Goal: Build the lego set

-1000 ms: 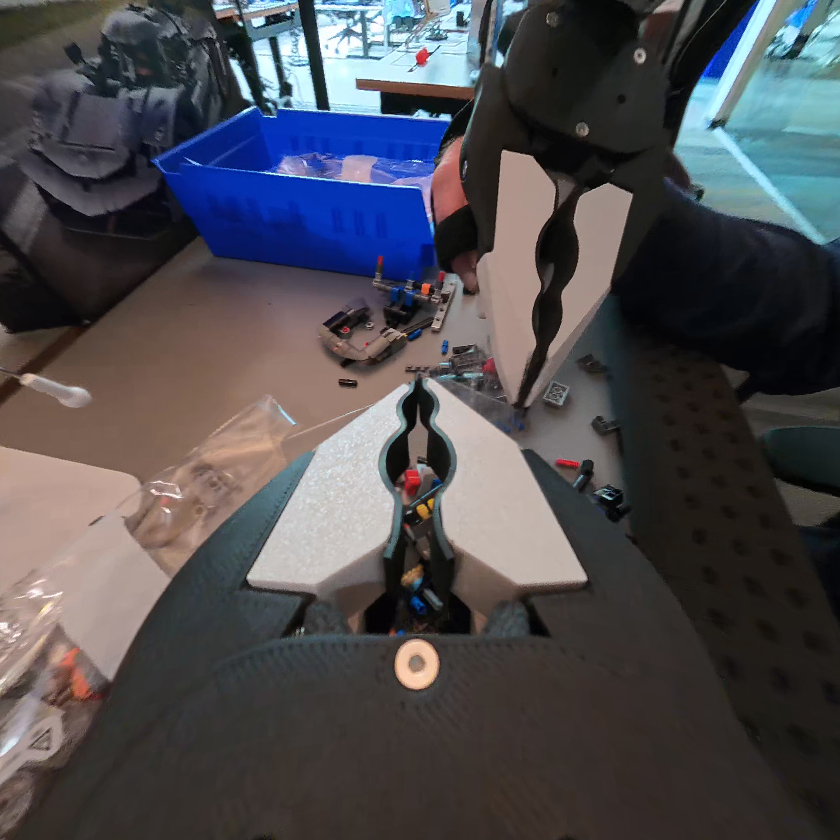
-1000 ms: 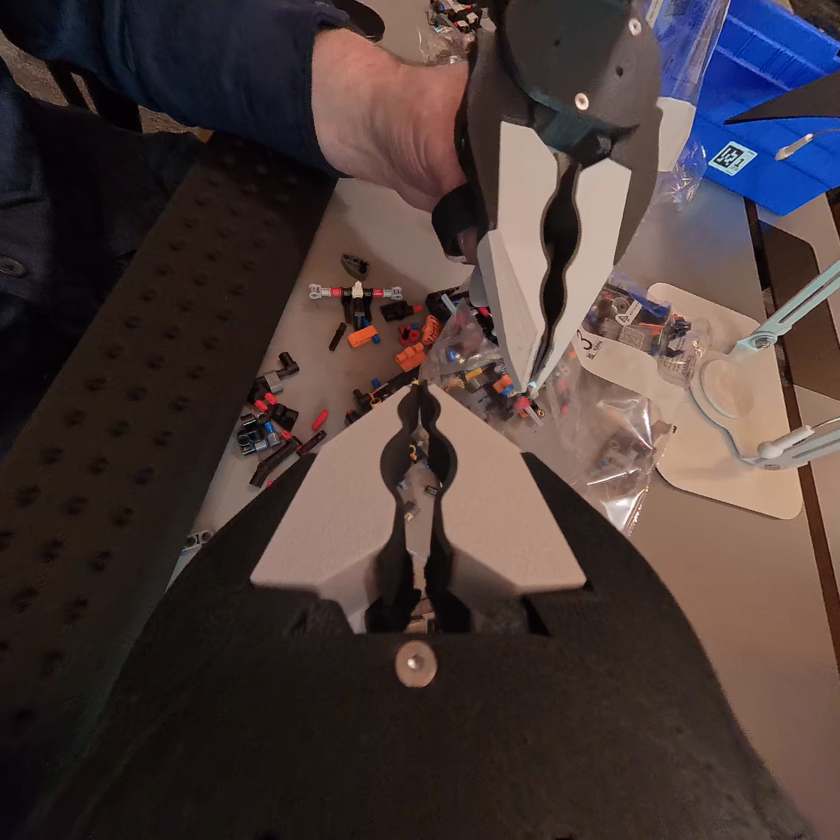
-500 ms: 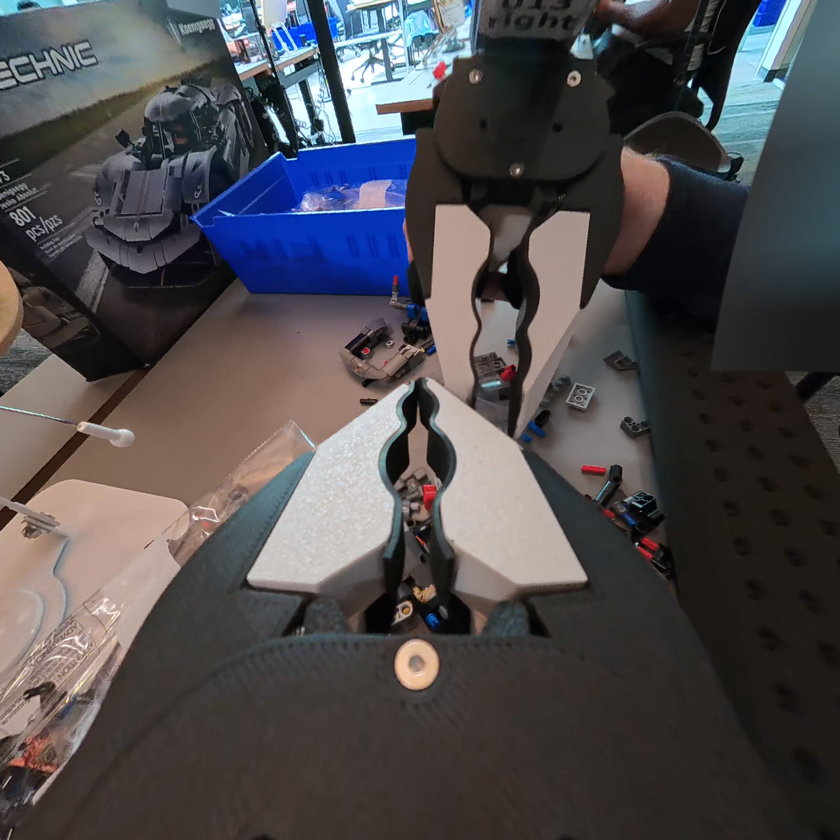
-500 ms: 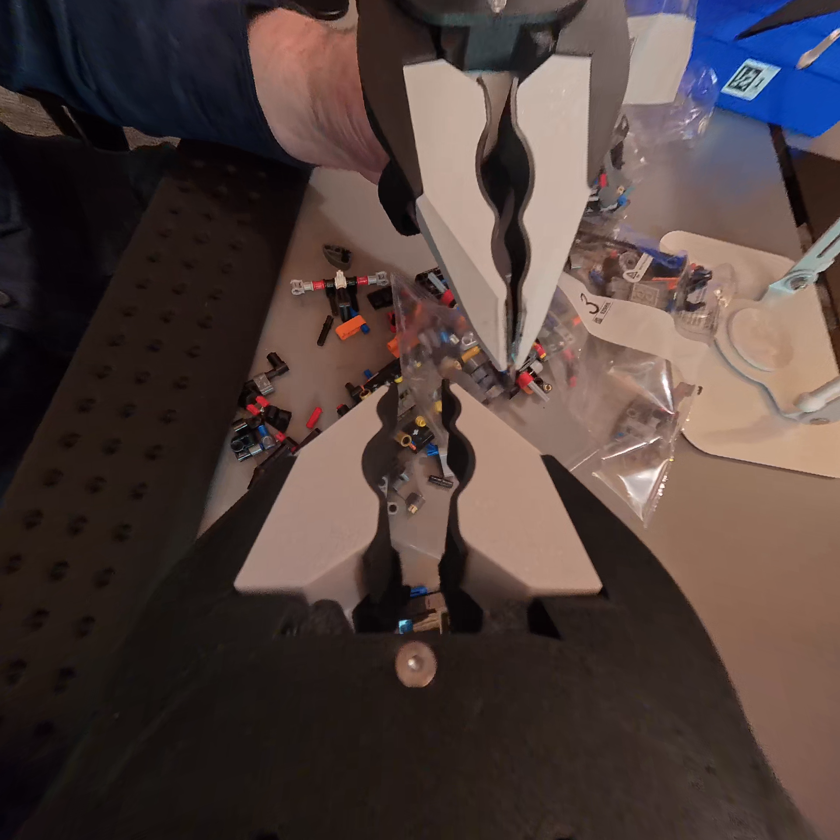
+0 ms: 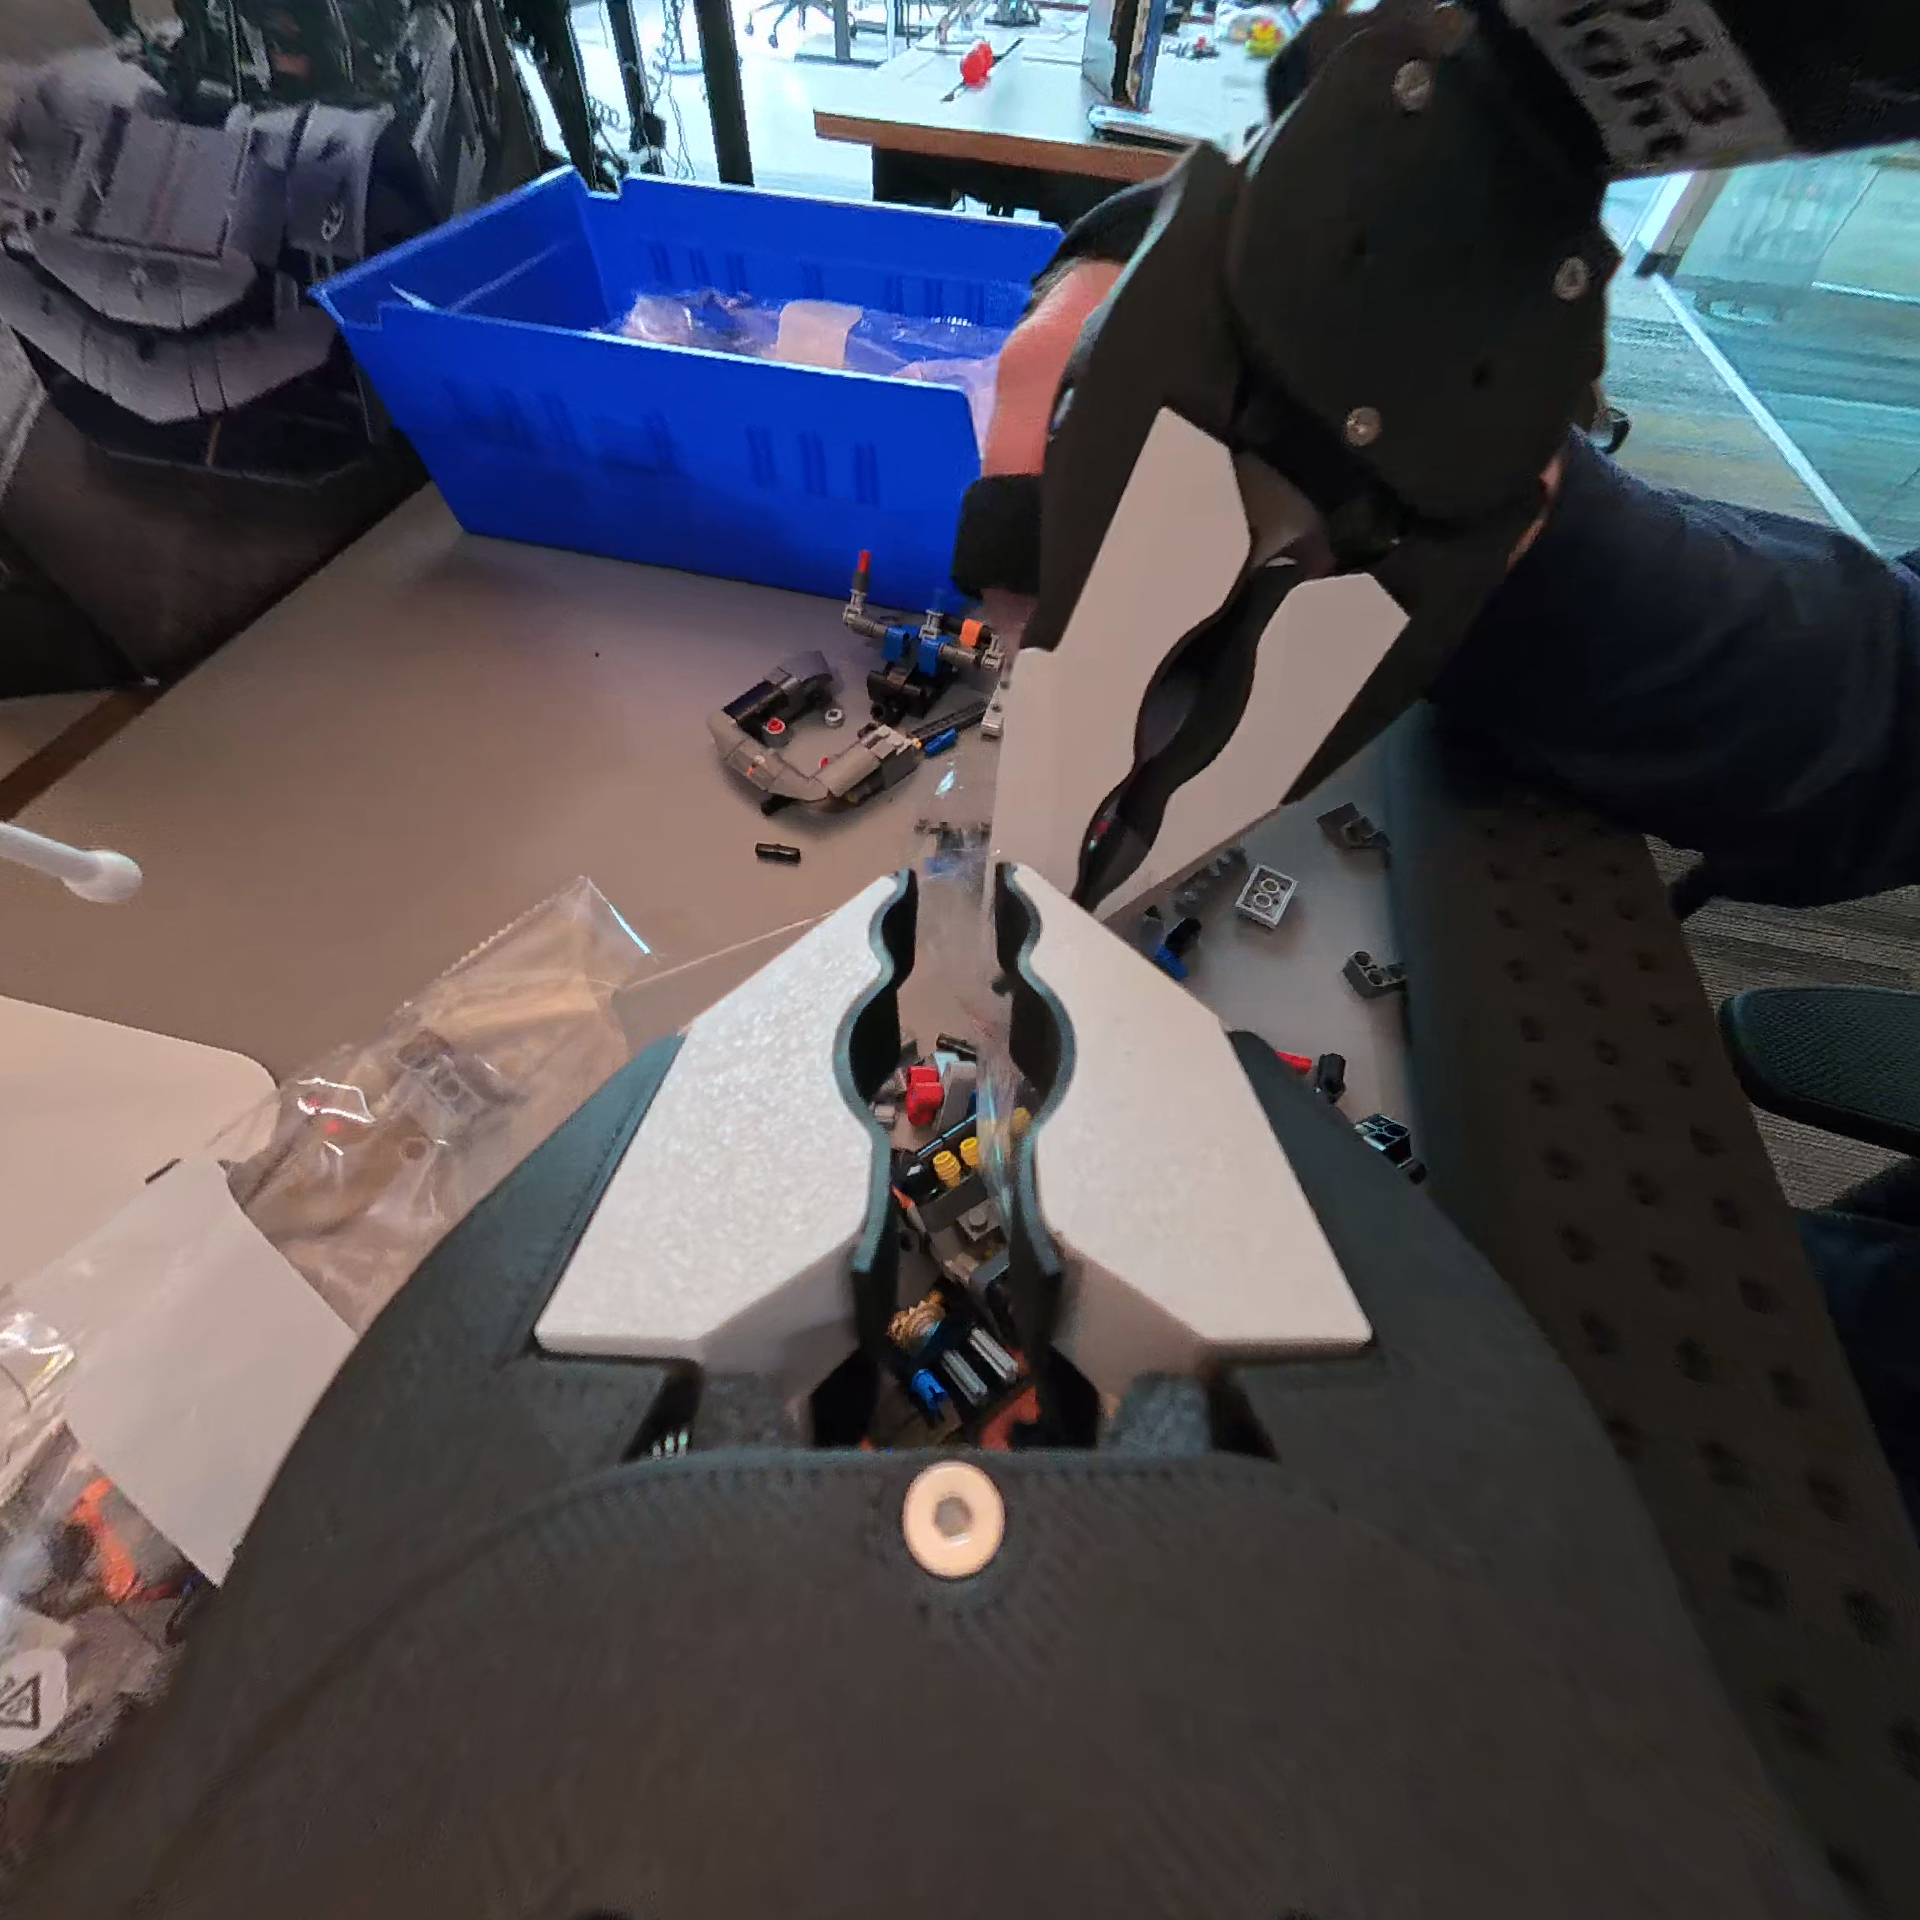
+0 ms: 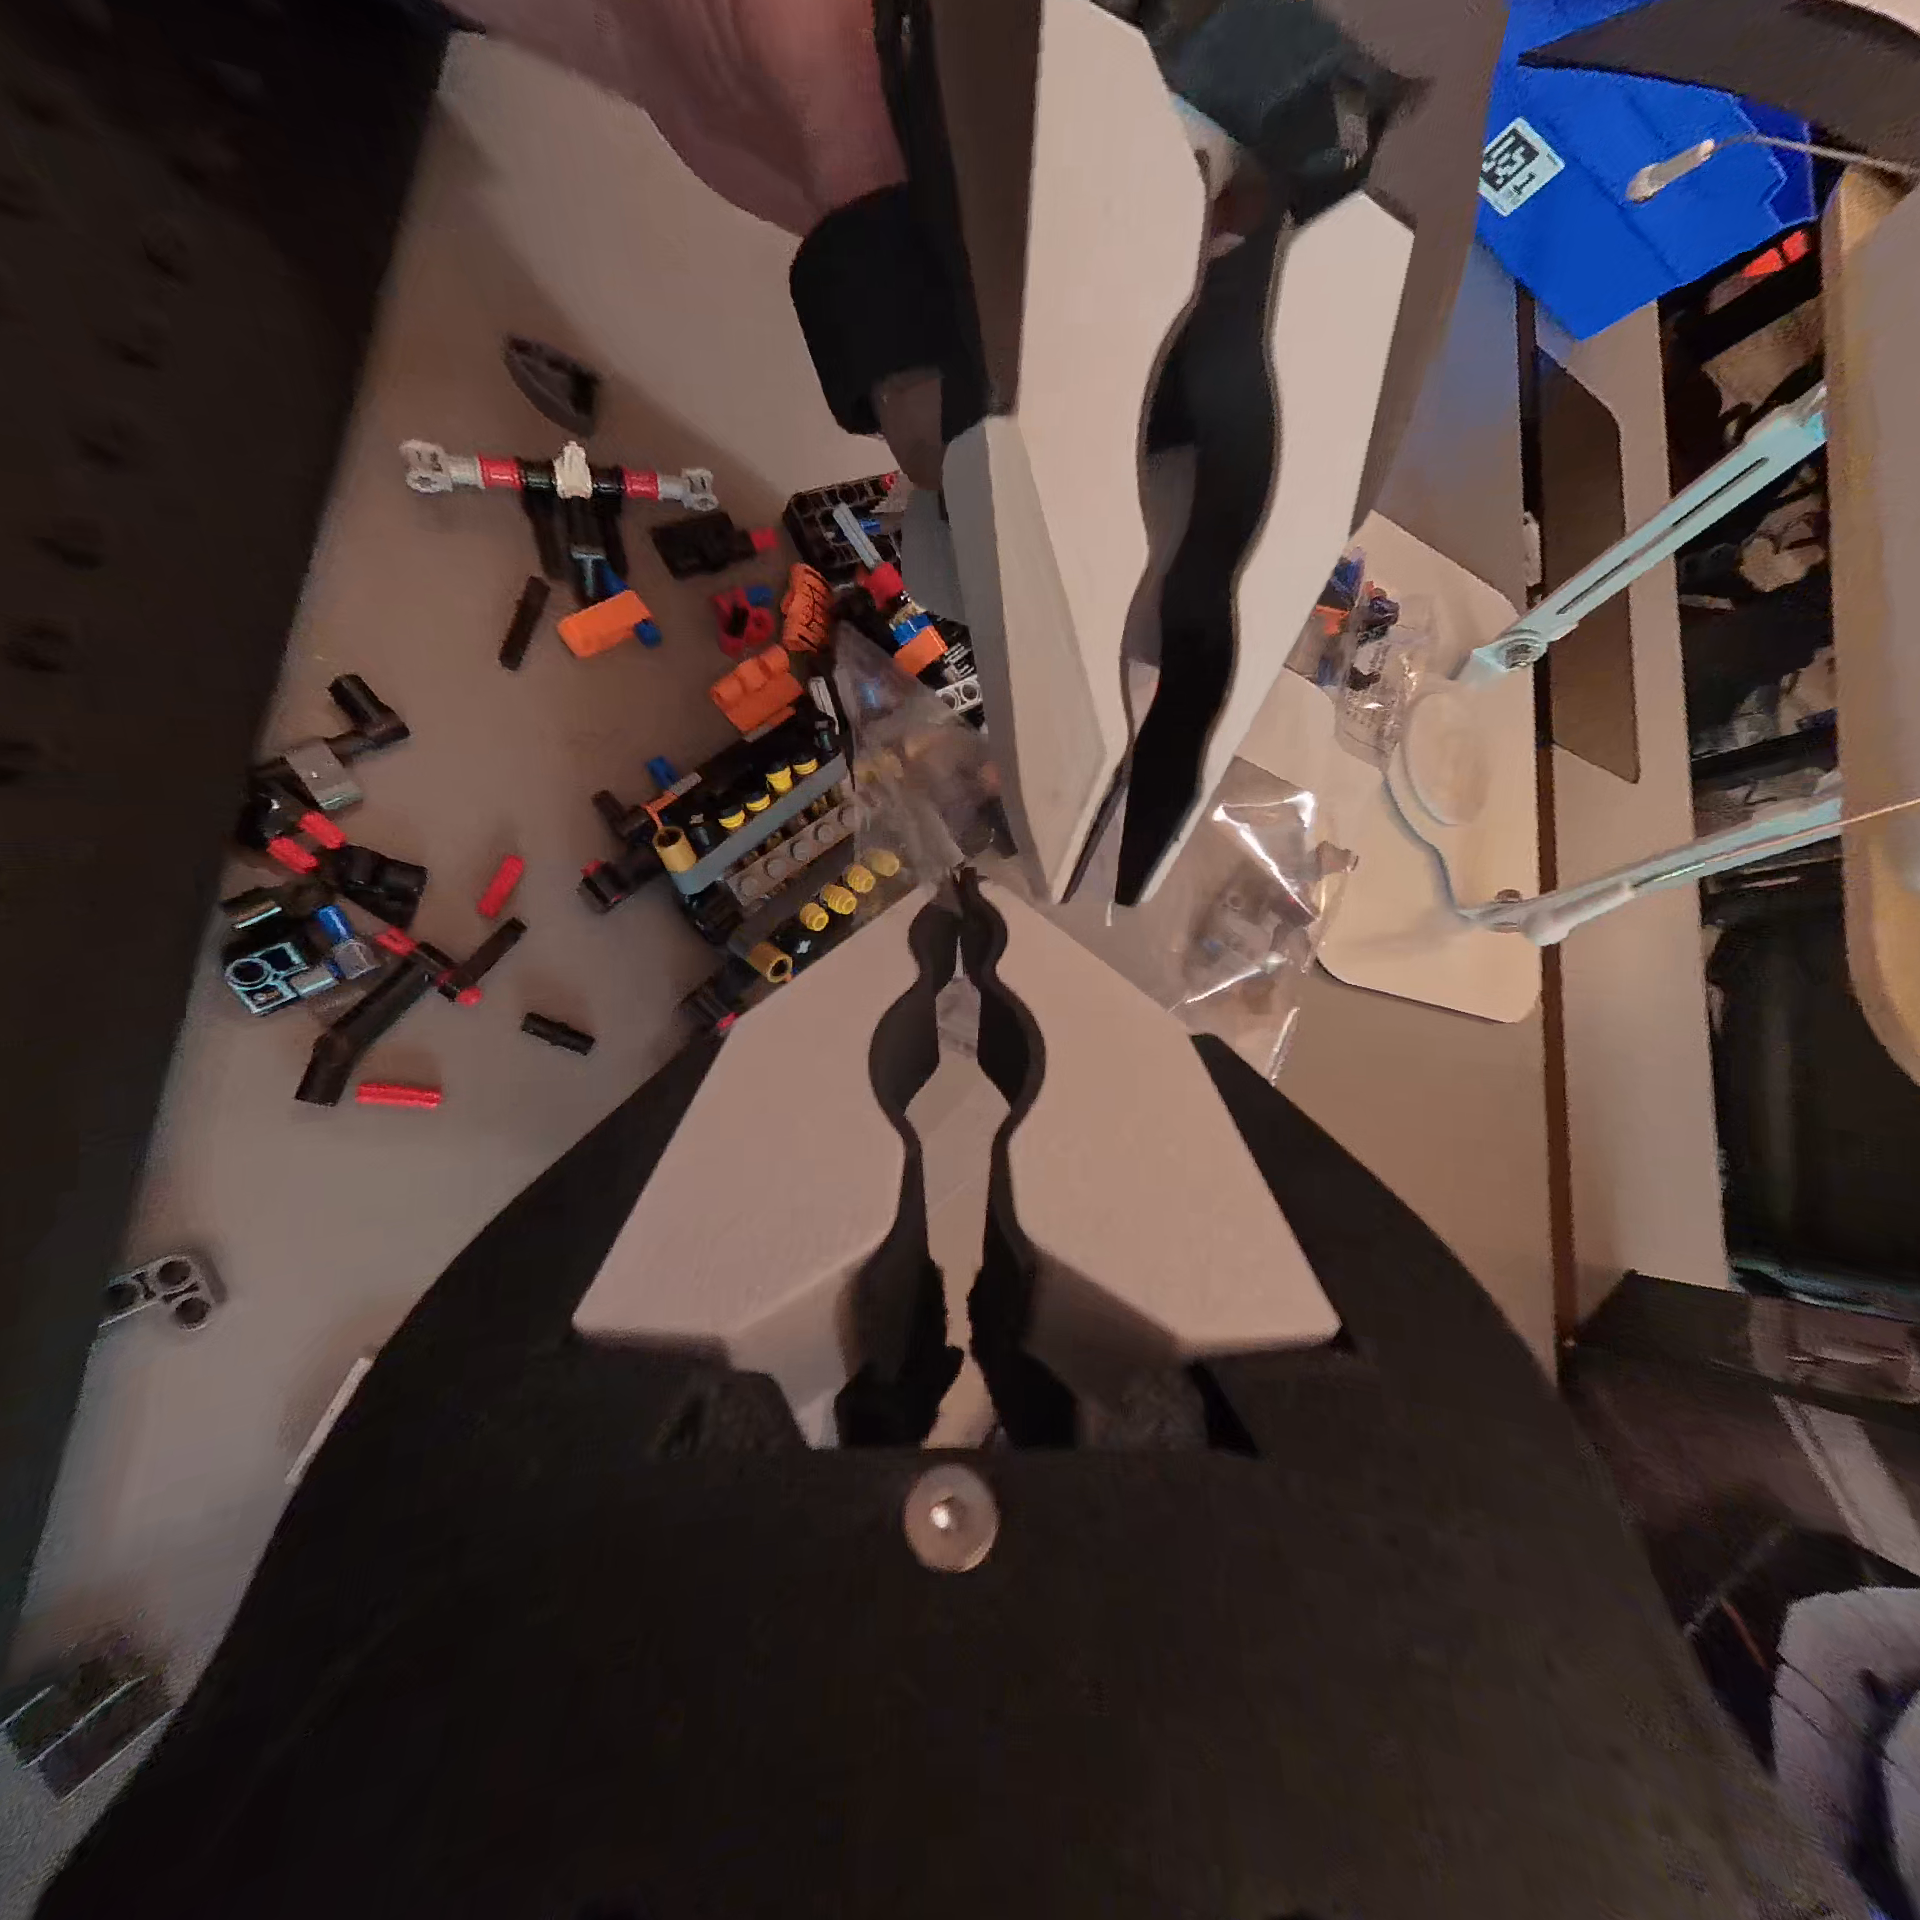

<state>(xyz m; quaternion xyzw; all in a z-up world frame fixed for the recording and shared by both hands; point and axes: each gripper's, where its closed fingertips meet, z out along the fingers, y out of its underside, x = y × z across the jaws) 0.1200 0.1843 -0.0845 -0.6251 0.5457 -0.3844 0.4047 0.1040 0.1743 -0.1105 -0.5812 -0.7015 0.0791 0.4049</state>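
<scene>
Your right gripper (image 6: 961, 894) has its tips closed together, apparently pinching a corner of the clear bag (image 6: 914, 769) of small lego pieces. Your left gripper (image 5: 954, 894) stands parted, with the bag's film running up through the gap between its fingers. The two grippers meet tip to tip over the tabletop (image 5: 416, 779).

The part-built beam assembly (image 6: 758, 831) lies flat, just left of the right gripper's tips and partly under the bag. Its long axis runs from lower left to upper right in the right wrist view. It is grey and black, with rows of yellow pins.

The cross-shaped axle assembly (image 6: 561, 483) lies farther off, with its long bar pointing left to right. The blue bin (image 5: 665, 457) sits behind.
</scene>
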